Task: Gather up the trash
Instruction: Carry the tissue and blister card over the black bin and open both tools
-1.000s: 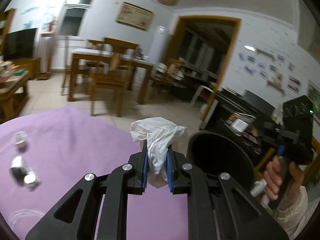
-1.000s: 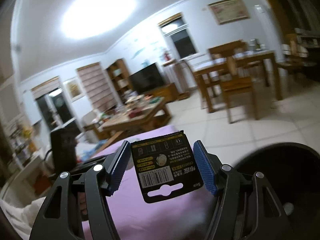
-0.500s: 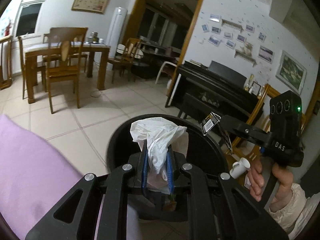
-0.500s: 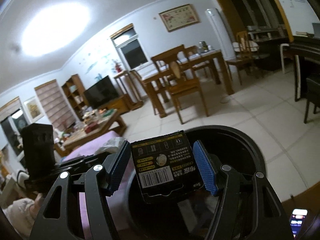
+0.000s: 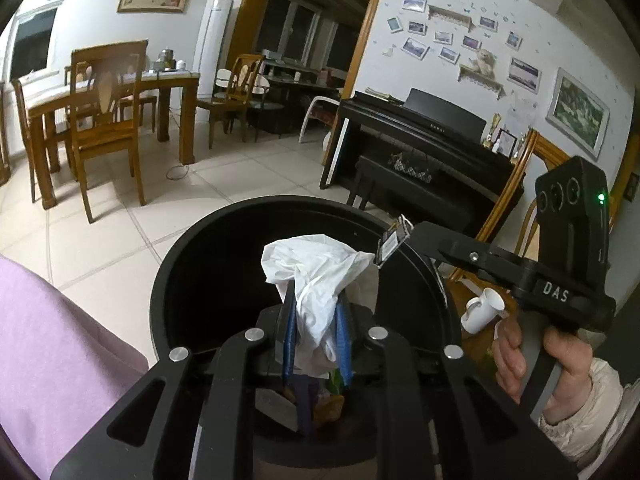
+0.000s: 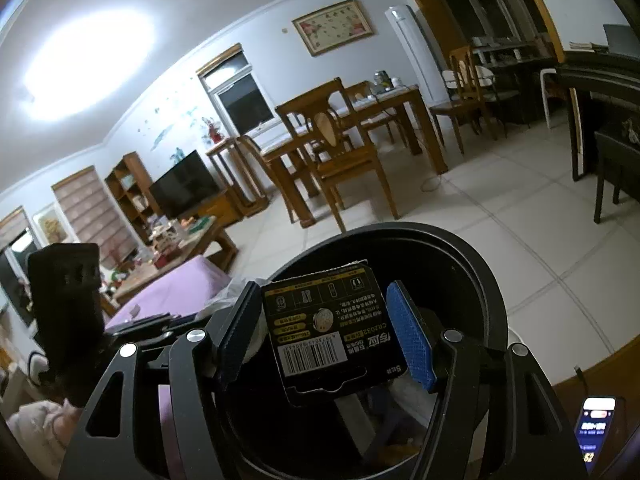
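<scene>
My left gripper [image 5: 316,332] is shut on a crumpled white tissue [image 5: 320,268] and holds it over the open mouth of the round black trash bin [image 5: 192,240]. My right gripper [image 6: 326,336] is shut on a black battery blister card [image 6: 324,320] with a barcode, held over the same bin [image 6: 476,264]. In the left wrist view the card [image 5: 394,240] shows edge-on at the bin's far right rim, at the tip of the right gripper. Several bits of trash lie at the bin's bottom [image 5: 328,404].
The purple-covered table [image 5: 52,352] is to the left of the bin. A wooden dining table and chairs [image 5: 104,112] stand across the tiled floor. A black piano [image 5: 420,156] is behind the bin. A lit phone [image 6: 596,428] lies at the lower right.
Both grippers have swung from the purple table to above the bin, still holding the tissue and the card. The bin now fills the lower middle of both views.
</scene>
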The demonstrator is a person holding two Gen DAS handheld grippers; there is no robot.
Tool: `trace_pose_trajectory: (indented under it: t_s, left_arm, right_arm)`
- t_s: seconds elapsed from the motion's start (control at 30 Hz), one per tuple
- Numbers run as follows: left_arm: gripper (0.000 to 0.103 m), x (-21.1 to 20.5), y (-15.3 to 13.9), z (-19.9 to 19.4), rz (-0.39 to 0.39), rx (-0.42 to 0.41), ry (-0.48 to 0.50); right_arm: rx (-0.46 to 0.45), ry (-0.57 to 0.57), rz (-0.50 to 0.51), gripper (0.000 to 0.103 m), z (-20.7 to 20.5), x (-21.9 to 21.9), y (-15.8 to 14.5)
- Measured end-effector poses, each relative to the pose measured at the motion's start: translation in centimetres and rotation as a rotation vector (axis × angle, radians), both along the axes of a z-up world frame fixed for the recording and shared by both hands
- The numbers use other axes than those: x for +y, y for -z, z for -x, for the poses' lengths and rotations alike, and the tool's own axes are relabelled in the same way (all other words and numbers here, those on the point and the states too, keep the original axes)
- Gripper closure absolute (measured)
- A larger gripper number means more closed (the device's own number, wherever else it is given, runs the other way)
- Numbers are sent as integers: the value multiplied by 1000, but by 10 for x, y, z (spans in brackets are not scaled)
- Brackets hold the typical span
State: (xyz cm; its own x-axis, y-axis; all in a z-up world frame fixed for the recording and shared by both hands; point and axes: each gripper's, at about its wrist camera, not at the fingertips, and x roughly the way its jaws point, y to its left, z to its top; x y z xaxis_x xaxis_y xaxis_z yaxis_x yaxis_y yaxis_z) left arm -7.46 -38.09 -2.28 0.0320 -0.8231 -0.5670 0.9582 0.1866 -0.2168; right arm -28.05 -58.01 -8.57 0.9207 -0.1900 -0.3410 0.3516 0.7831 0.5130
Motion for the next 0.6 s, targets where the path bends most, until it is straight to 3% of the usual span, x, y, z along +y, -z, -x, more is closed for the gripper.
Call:
trace_pose_trajectory:
  t_s: [0.23, 0.27, 0.33, 0.37, 0.4, 0.6]
  left_arm:
    - [83, -4, -2, 10, -18, -45, 7]
    - [77, -4, -2, 11, -22, -50, 8]
    - [54, -8, -7, 16, -23, -75, -3]
    - [30, -6, -9, 18, -14, -92, -16]
    - [14, -3, -10, 19, -5, -101, -24]
    - [11, 5, -23, 24, 24, -147, -43]
  right_arm:
    - [1, 9, -2, 38, -8, 0, 2]
    - [1, 7, -5, 37, -8, 0, 3]
    - [2, 0, -16, 36, -8, 1, 4]
    - [4, -4, -19, 32, -14, 2, -1]
    - [1, -6, -20, 25, -14, 3, -1]
    - [-15, -2, -11, 24, -15, 9, -4]
